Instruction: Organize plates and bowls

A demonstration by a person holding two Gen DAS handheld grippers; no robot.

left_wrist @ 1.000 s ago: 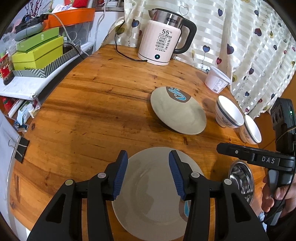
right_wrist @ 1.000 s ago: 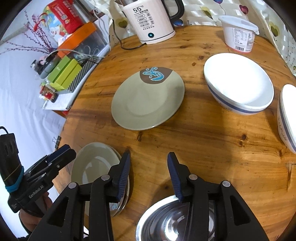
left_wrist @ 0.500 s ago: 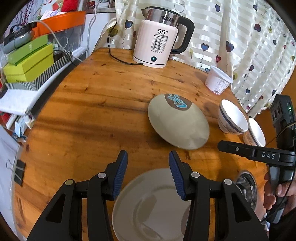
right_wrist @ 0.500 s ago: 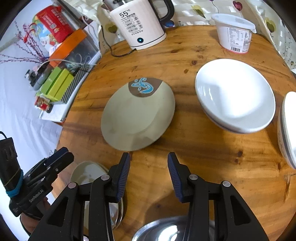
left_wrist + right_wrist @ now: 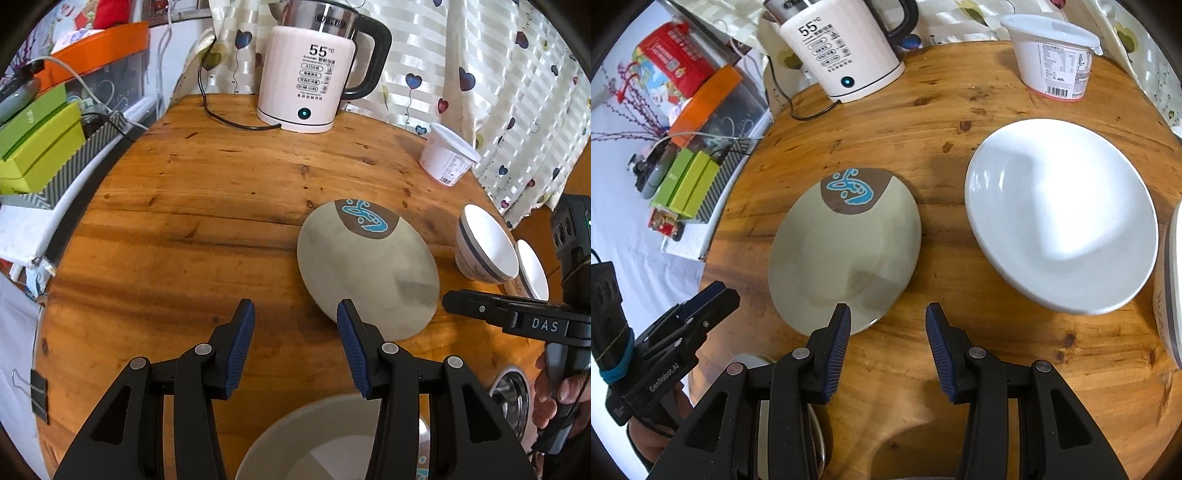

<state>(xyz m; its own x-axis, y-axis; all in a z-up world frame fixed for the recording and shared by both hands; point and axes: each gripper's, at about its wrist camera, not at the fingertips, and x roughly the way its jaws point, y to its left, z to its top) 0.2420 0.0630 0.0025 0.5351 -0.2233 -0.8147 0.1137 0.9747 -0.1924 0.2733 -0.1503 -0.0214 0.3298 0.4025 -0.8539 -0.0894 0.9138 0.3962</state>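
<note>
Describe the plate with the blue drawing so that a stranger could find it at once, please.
On the round wooden table, look in front of the white electric kettle. The grey-green plate lies flat there, left of the white bowl. Only it shows a brown patch with a blue drawing at its far rim.

The table (image 5: 207, 206) is varnished knotty wood. At its two o'clock edge sits a glossy white bowl (image 5: 1060, 218); the plate (image 5: 846, 247) looks matt grey-green, the kettle (image 5: 314, 77) smooth plastic.
</note>
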